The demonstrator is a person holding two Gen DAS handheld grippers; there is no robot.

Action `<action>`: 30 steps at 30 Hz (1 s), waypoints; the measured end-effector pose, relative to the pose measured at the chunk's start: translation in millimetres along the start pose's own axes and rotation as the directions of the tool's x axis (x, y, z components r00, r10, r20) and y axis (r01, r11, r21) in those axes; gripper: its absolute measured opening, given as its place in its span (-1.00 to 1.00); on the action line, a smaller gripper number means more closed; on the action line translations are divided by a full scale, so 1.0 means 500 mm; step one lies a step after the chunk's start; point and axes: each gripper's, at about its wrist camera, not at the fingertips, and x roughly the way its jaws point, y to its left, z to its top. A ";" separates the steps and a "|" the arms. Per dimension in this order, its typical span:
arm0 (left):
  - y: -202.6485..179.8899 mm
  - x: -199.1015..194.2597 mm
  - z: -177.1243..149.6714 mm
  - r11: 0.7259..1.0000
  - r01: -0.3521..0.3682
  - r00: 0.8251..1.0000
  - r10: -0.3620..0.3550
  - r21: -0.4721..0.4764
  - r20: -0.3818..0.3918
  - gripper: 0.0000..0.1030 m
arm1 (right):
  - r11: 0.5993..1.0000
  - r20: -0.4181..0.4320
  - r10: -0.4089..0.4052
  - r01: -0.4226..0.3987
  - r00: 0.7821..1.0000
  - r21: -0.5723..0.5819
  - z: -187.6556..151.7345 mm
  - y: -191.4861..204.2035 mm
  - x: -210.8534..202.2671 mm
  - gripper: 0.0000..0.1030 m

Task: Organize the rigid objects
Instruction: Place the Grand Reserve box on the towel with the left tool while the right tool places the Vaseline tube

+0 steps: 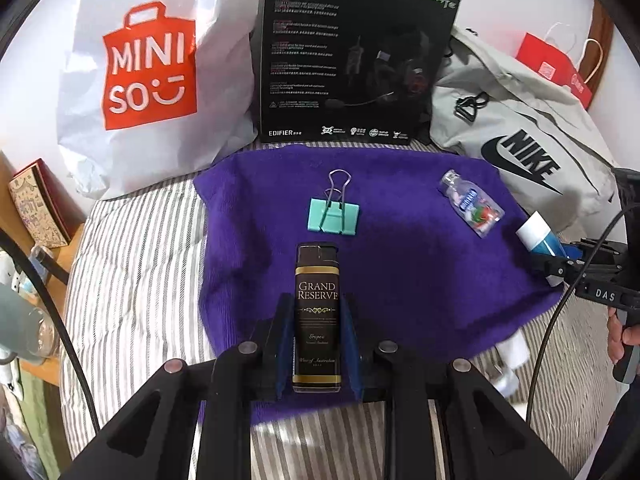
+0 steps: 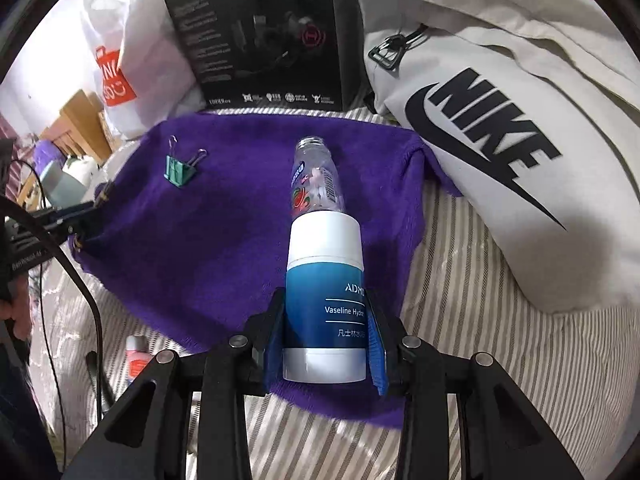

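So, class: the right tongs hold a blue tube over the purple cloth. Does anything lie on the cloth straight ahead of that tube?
Yes. The small clear bottle lies on the purple cloth directly beyond the cap of the blue tube. The green binder clip sits well off to the left, out of its line.

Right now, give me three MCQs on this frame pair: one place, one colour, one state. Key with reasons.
1. Where does the binder clip lie?
A. on the purple towel
B. on the Nike bag
C. inside the Miniso bag

2. What colour is the clip's body?
A. red
B. mint green
C. black

3. What is the right gripper doing?
A. hanging open
B. shut on nothing
C. shut on the Vaseline tube

Key: 1 A, the clip sits on the towel beyond the Grand Reserve lighter in the left gripper. 2 B, mint body, metal handles. 3 C, the blue pads press both tube sides.
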 end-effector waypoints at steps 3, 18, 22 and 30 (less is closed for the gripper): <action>0.001 0.024 0.014 1.000 -0.002 1.000 0.002 0.003 -0.012 -0.56 | 0.999 -0.028 -0.026 0.025 0.999 -0.034 0.005 0.010 0.024 -0.30; 0.016 0.111 0.048 1.000 -0.015 0.997 0.016 0.003 -0.069 -0.56 | 0.993 -0.053 -0.065 0.060 0.996 -0.097 -0.004 0.041 0.070 -0.30; 0.006 0.130 0.051 0.999 -0.041 0.996 0.043 0.020 -0.083 -0.56 | 0.993 -0.053 -0.056 0.050 0.997 -0.110 -0.006 0.046 0.068 -0.22; -0.006 0.133 0.048 0.997 -0.068 0.994 0.071 0.041 -0.088 -0.52 | 0.997 -0.021 -0.054 0.053 0.998 -0.062 -0.014 0.034 0.004 0.08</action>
